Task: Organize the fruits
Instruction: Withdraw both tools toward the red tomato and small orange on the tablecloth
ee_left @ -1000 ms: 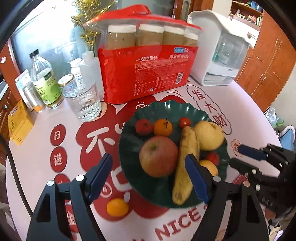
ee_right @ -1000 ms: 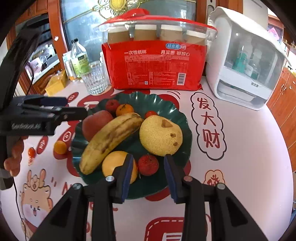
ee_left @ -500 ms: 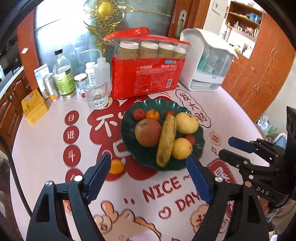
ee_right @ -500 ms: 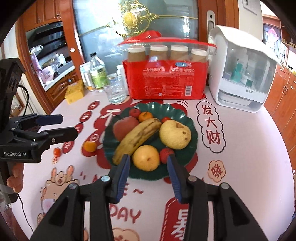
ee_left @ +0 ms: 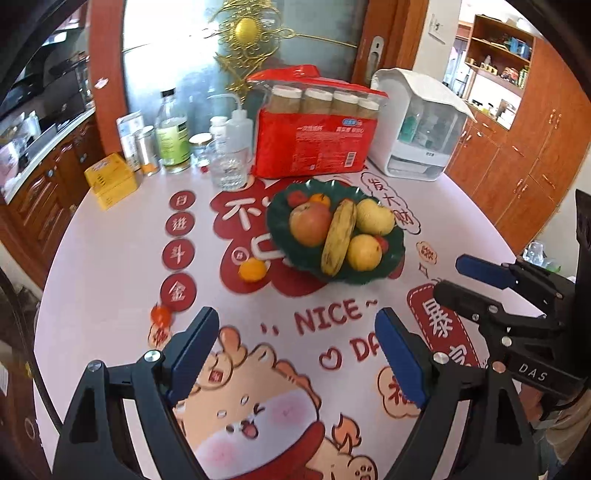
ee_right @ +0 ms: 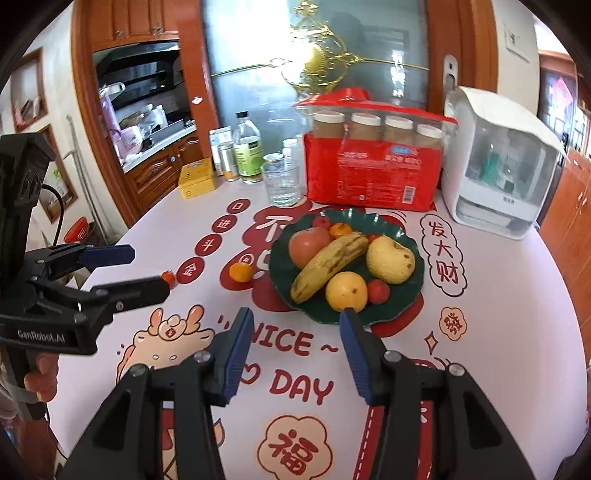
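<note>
A frosted glass door panel (ee_right: 317,66) in a reddish wooden frame stands behind the table, lit from behind and hung with a gold ornament (ee_left: 245,29). Carved reddish-brown wooden cabinets (ee_right: 162,170) line the left; tall wooden cupboard doors (ee_left: 524,147) and an open shelf unit (ee_left: 495,48) fill the right

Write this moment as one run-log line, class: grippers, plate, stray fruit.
left gripper: open, empty | right gripper: opening, empty | green plate: holds fruit | small orange: on table, beside plate
</note>
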Demonstrator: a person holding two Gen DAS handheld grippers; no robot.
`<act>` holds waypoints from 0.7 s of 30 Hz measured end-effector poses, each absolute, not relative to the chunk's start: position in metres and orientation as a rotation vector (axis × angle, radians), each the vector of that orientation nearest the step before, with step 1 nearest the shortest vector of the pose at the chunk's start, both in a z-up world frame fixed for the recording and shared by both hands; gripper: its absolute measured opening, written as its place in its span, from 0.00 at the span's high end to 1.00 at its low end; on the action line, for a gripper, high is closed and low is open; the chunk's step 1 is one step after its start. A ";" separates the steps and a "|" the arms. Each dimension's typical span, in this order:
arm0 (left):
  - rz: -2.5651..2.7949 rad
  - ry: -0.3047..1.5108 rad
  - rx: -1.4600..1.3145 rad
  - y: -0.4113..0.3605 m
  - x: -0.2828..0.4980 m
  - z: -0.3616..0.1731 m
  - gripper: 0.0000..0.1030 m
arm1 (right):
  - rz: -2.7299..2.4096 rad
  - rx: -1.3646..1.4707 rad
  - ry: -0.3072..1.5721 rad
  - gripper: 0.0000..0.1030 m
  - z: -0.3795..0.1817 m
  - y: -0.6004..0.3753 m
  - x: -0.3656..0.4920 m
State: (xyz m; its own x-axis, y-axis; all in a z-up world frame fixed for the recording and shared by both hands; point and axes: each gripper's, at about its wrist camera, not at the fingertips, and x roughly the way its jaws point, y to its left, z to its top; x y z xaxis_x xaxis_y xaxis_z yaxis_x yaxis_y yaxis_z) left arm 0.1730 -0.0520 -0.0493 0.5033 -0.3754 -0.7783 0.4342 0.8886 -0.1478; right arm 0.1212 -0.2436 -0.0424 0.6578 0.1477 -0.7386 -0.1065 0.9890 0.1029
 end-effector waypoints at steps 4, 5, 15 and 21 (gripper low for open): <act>-0.446 0.940 0.051 -0.036 0.160 -0.056 0.17 | 0.175 0.035 0.839 0.52 -0.042 -0.230 0.118; -0.426 0.942 0.049 -0.031 0.157 -0.057 0.17 | 0.180 0.028 0.839 0.51 -0.043 -0.226 0.117; -0.272 0.939 0.041 0.010 0.160 -0.070 0.17 | 0.225 0.001 0.852 0.48 -0.049 -0.196 0.129; -0.212 0.942 0.021 0.032 0.174 -0.077 0.17 | 0.245 -0.005 0.872 0.48 -0.058 -0.181 0.147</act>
State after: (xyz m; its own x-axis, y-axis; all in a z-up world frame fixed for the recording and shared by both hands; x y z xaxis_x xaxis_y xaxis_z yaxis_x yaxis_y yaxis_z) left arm 0.1744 0.0322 -0.0771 0.5686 -0.1716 -0.8045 0.1903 0.9789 -0.0743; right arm 0.1473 -0.1805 -0.0577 0.6172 0.2111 -0.7580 -0.2152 0.9719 0.0955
